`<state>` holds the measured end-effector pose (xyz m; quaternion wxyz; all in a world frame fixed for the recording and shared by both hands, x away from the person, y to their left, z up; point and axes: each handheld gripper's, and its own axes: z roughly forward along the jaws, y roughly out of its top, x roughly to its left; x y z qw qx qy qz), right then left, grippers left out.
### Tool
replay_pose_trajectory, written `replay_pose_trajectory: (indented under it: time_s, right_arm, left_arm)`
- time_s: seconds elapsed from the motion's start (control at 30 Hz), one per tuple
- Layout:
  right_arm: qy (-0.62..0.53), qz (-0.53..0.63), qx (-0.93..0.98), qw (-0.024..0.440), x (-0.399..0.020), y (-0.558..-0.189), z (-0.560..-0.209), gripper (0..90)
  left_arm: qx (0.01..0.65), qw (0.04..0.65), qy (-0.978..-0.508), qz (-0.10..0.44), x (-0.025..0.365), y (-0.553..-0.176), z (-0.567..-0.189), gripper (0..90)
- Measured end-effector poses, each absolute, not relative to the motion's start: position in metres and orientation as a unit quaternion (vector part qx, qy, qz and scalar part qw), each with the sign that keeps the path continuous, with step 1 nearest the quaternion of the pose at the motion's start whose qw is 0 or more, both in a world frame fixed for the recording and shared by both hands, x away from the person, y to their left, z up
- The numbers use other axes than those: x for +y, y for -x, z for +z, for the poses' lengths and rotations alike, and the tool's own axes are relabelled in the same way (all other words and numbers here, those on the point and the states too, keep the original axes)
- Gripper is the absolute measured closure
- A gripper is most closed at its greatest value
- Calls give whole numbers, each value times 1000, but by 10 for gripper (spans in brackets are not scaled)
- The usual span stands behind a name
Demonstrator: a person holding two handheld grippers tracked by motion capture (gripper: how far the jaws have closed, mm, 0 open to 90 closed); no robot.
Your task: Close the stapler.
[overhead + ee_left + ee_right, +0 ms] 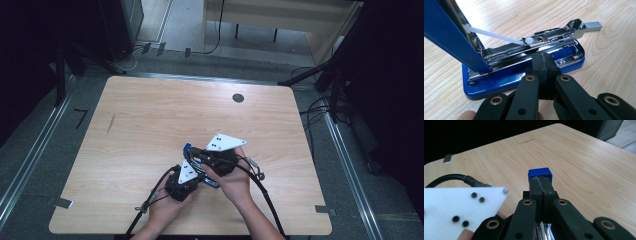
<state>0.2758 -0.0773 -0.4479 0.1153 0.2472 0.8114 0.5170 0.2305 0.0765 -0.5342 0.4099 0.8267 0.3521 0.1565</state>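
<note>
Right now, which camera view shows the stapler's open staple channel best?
The left gripper view: the stapler lies close up, blue lid swung up, its chrome staple channel and white pusher rod exposed. The high view shows only a small blue bit between the two grippers. The right gripper view shows just the lid's blue tip beyond the shut fingers.

The stapler point(524, 75) has a glossy blue base that looks like painted metal or plastic; its open magazine point(536, 45) is bright chrome — smooth, mirror-like; a white plastic rod point(496, 36) runs along it; the staple strip point(592, 25) is dull silvery metal; the table point(611, 62) is pale wood-grain, smooth, softly shiny; the left gripper point(543, 65) pads look matt black rubber — brass-coloured rivets on its arms.
</note>
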Motion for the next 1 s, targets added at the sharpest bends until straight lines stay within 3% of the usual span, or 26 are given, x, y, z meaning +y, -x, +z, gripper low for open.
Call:
replay_pose_trajectory:
  time_s: [1.0]
  right_arm:
    - [-232,518,816,109,-59,-290,-449,900]
  left_arm:
    - [353,410,-826,158,76,-230,-534,900]
